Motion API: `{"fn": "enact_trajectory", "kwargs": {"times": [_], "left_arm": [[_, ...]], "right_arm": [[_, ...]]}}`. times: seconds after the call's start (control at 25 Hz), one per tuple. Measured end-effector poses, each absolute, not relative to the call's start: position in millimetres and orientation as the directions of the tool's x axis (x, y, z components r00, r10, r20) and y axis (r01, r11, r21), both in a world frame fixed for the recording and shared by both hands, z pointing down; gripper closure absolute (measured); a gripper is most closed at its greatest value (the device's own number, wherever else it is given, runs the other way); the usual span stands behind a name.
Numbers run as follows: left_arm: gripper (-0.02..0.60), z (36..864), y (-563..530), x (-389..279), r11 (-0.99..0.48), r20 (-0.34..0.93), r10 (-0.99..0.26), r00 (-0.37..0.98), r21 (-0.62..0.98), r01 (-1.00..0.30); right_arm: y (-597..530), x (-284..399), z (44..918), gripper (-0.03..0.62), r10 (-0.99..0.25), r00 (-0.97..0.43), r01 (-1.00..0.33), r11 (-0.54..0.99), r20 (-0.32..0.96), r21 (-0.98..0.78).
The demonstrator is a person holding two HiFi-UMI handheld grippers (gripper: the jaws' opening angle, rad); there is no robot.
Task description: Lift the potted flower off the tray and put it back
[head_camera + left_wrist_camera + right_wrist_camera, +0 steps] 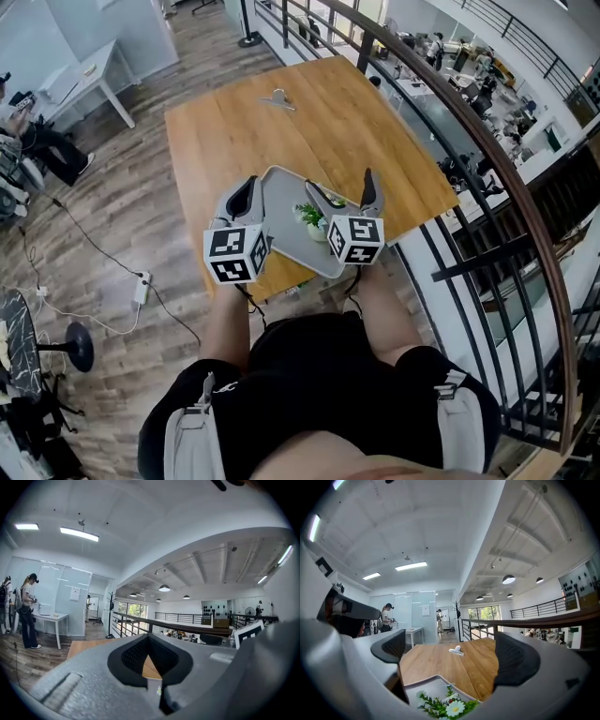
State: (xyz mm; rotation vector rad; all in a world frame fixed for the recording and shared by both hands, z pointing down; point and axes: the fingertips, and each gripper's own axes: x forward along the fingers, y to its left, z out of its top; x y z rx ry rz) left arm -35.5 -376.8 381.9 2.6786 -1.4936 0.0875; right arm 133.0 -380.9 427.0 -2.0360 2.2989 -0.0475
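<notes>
1. The potted flower point(312, 217) stands inside the grey tray point(281, 187), in the part of the tray nearest to the person. Its small white pot is upright.
2. The right gripper point(341, 185) is released, with its jaws spread wide and nothing pressed between them. In the right gripper view the daisies and leaves point(446, 707) show low between the jaws, but neither pad touches them.
3. The left gripper point(247, 186) is at the left rim of the tray with its jaws clenched together. I see nothing caught between them in the left gripper view point(150, 667). Whether they touch the rim, I cannot tell.
4. I judge that the lift is not yet started, and the next move is to close the right gripper on the pot.
5. Risk: the jaws look to be at the height of the blossoms, not of the pot. If they close there, they would crush the leaves and the pot could slip out.
6. Risk: one jaw reaching the pot before the other may tip it over in the tray.
7. Risk: the tray lies close to the near edge of the wooden table point(281, 131). A sideways push could slide the tray toward that edge.
8. The metal clip point(277, 97) is well beyond the tray and is no obstacle.
</notes>
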Motion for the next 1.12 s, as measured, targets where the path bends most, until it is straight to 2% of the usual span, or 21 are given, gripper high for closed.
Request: {"fn": "enact_trajectory", "kwargs": {"times": [0.68,0.92,1.12], "left_arm": [[0.569,435.0,-358.0,-70.1,-0.475,0.187,-0.857,0.481,0.077,-0.877],[0.569,441.9,-362.3,-73.0,-0.465,0.202,-0.857,0.474,0.093,-0.880],[0.569,444.1,-361.4,-68.0,-0.469,0.203,-0.854,0.479,0.098,-0.878]], "right_arm": [[-369.8,120.9,562.9,0.014,-0.969,-0.078,-0.996,0.065,0.234,-0.062],[-366.6,131.2,597.3,0.014,-0.952,-0.036,-0.999,0.041,0.303,0.009],[-359.6,137.5,623.8,0.014,-0.944,-0.046,-0.998,0.032,0.326,-0.048]]}}
